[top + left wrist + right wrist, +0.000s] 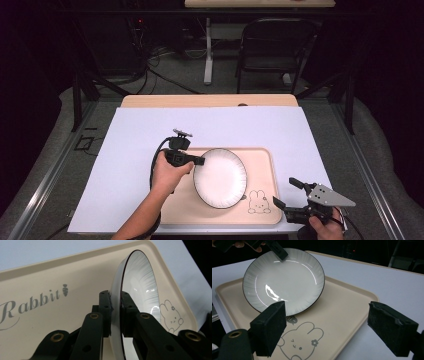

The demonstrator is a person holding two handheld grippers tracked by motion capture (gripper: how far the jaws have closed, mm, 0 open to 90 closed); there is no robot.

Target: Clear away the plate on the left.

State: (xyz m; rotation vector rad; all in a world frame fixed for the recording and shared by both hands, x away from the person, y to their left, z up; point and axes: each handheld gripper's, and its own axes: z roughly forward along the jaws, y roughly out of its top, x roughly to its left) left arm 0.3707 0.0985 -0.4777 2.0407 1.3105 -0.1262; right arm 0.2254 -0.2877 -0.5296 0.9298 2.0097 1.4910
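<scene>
White plate (pixel 220 177) rim is pinched in the left gripper (pixel 199 161); right gripper (pixel 286 193) gapes empty.

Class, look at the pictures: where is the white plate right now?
In the high view the white plate sits tilted over the middle of the beige rabbit tray, its left rim clamped by the left gripper, with the printed rabbit to its right.

High view looks down from above; 2 gripper views sit close (low, opposite sides), sharing the plate (pixel 220 177).
</scene>
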